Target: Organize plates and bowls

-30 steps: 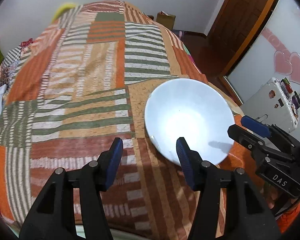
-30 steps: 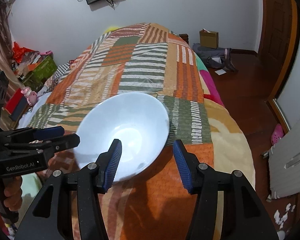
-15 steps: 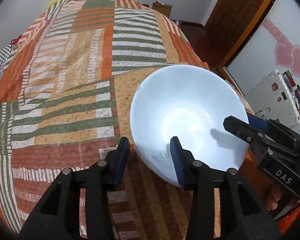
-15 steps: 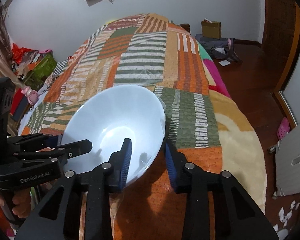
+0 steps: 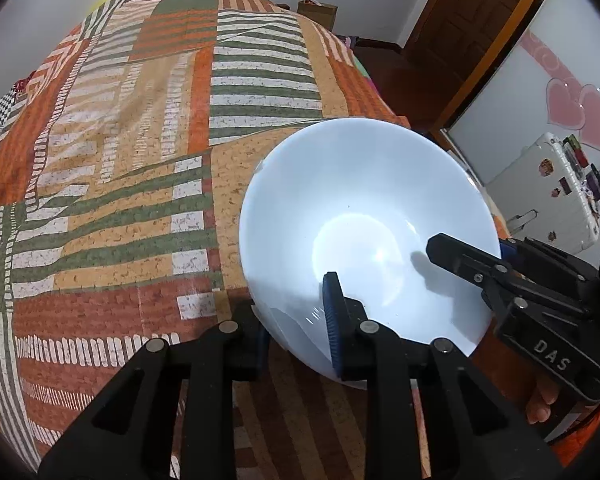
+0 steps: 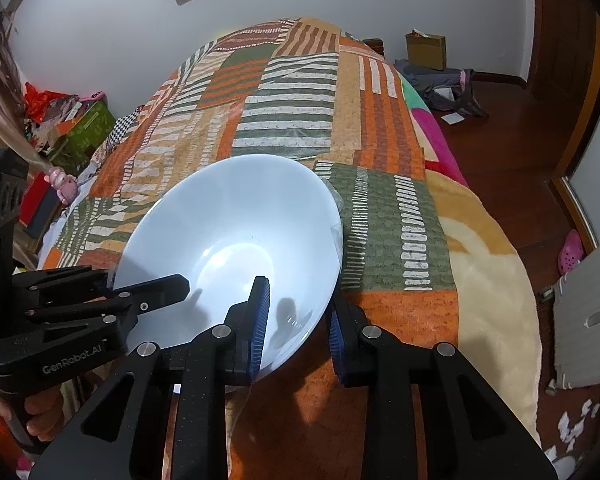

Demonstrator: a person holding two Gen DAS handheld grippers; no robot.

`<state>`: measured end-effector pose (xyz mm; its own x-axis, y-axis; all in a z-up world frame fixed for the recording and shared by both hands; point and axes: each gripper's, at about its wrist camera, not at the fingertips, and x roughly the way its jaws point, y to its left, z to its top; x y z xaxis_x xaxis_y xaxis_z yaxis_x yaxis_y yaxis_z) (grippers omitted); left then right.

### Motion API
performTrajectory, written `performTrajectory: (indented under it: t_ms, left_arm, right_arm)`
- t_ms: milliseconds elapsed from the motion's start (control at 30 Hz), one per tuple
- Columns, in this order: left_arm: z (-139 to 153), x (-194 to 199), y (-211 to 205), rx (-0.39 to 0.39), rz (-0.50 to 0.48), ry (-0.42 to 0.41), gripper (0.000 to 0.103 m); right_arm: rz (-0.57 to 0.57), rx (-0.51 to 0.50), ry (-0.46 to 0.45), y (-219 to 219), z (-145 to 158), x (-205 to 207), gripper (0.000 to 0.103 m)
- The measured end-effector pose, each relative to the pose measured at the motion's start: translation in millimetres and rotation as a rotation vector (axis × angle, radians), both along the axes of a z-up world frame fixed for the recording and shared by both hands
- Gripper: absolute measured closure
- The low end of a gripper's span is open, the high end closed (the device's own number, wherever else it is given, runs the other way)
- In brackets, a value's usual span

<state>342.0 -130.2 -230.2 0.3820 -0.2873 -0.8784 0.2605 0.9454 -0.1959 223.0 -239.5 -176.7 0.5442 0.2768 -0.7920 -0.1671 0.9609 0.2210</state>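
Both claws clamp the white bowl point(image 5: 364, 216) by opposite rim edges — left claw point(image 5: 296, 320), right claw point(image 6: 296, 320) — probably to steady it above the bed point(image 5: 120, 160).

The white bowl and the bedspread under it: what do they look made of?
White bowl: probably glazed ceramic or opal glass; smooth, glossy, with a bright highlight and gripper reflections inside. Bedspread: soft printed fabric, matte, slightly fuzzy, with creases across the striped patches.

hidden: L claw point(image 5: 296, 320) outer pad, prob. behind bowl point(image 5: 364, 216) wall
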Motion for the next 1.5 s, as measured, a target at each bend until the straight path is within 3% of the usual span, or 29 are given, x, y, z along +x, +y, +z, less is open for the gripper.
performTrajectory:
  t_ms: [333, 900, 1500]
  left_arm:
    - [31.7, -23.3, 5.1, 0.011, 0.015, -0.057, 0.079]
    - [118.4, -105.1, 45.7, -0.008, 0.077, -0.193, 0.079]
    - [136.0, -187.5, 126.8, -0.052, 0.180, -0.230, 0.079]
  right_arm:
    - [0.008, -0.002, -0.065, 10.0, 30.1, -18.5, 0.078]
    - [0.059, -0.013, -0.204, 54.8, 94.0, -77.3, 0.078]
    - [0.151, -0.014, -0.220, 124.4, 98.2, -119.0, 0.078]
